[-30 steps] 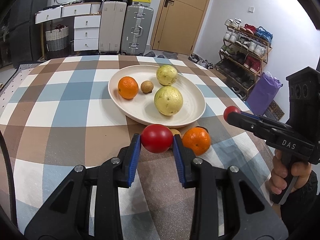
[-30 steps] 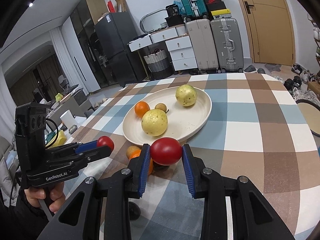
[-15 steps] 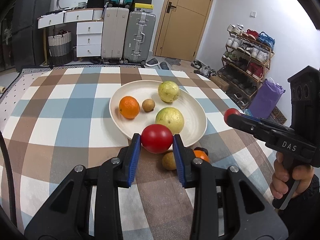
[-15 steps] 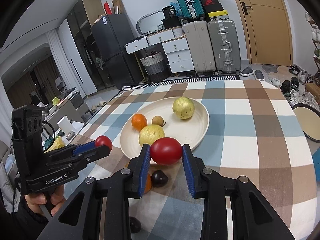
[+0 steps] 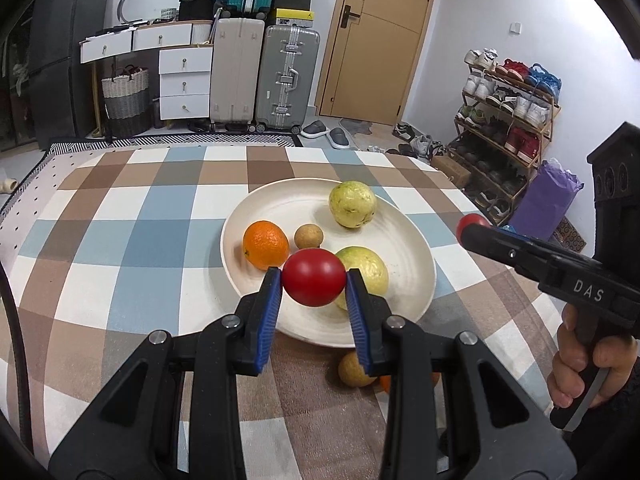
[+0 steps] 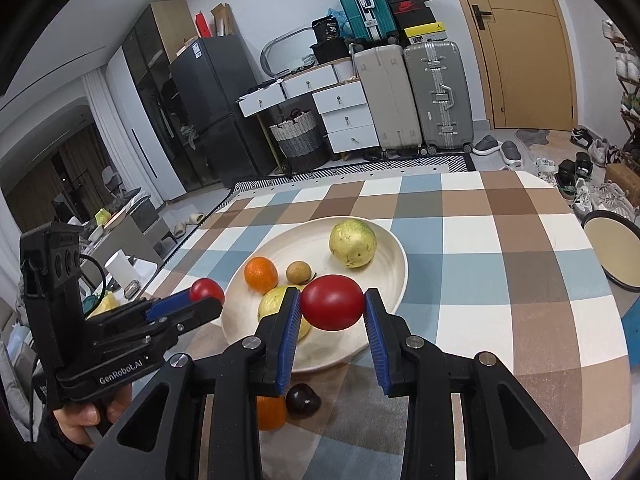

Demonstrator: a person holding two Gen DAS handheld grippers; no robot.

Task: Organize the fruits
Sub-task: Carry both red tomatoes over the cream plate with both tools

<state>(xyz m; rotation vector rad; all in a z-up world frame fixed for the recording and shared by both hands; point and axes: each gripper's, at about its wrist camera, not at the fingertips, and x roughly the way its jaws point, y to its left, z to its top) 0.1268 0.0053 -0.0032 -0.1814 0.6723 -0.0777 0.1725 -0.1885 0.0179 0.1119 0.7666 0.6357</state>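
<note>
your left claw (image 5: 314, 282) is pinching a smooth round red tomato (image 5: 314, 277) between its blue pads, and it hangs above the near rim of the wide cream-coloured round plate (image 5: 408, 248). your right claw (image 6: 333, 308) is likewise pinching a second glossy red tomato (image 6: 333, 307), above the near part of the same plate as its own view shows it. in the left view the right claw's tomato shows as a small red ball (image 5: 472, 222) at the tip of the black tool, off the plate's right edge.

on the plate lie a round orange citrus fruit (image 5: 265, 244), a small brown round fruit (image 5: 308, 237), and two pale yellow-green guavas: one at the far side (image 5: 352, 204), one nearer (image 5: 366, 270), partly hidden behind the left claw's tomato.

on the checked brown, blue and white cloth of the worktop (image 5: 132, 240), just in front of the plate, sit a tan round fruit (image 5: 352, 370), a second orange (image 6: 270, 412) mostly hidden by the fingers, and a small dark, nearly black fruit (image 6: 303, 400).

your hand (image 5: 580, 368) grips the right tool's handle.
</note>
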